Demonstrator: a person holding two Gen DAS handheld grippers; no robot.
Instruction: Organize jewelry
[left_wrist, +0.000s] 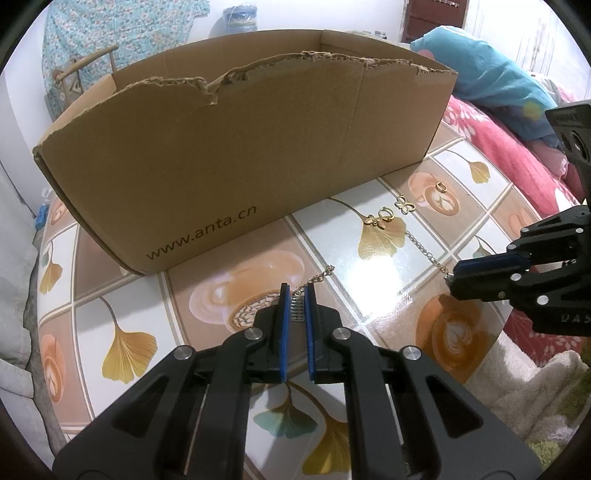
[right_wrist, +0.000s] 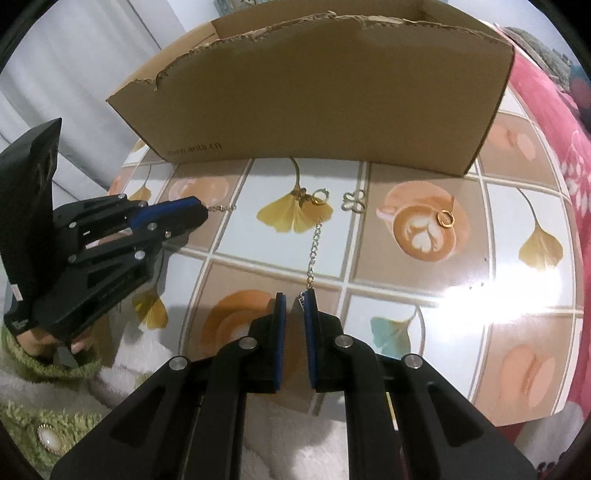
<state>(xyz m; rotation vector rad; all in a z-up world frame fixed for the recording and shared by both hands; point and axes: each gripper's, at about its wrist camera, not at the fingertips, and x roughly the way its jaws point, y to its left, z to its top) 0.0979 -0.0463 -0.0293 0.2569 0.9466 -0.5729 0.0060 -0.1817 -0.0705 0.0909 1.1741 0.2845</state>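
Nearest in each wrist view, a claw is pressed almost together on a piece of jewelry. The left claw (left_wrist: 296, 291) pinches a small silver charm (left_wrist: 297, 308) at the end of a short gold chain (left_wrist: 320, 276) that trails forward over the table (left_wrist: 207, 302). The right claw (right_wrist: 295, 295) nips the near end of a longer silver chain (right_wrist: 314, 251), whose far end lies by the gold butterfly earring (right_wrist: 312, 197) on a printed ginkgo leaf. Whether these two chain pieces belong to one item cannot be told, because each claw covers the end that it holds.

A little further on, a butterfly-outline charm (right_wrist: 354, 201) and a small gold hoop (right_wrist: 446, 218) lie loose on the table, well apart from either claw. Behind them stands the cardboard box (left_wrist: 258, 140), its near wall torn along the top.

By the look of it the task is at an early stage: every visible piece is outside the box, and two are only just gripped. The inside of the box is hidden by its near wall, so anything already stored there goes unseen. Glare on the glossy table whitens part of the right side.
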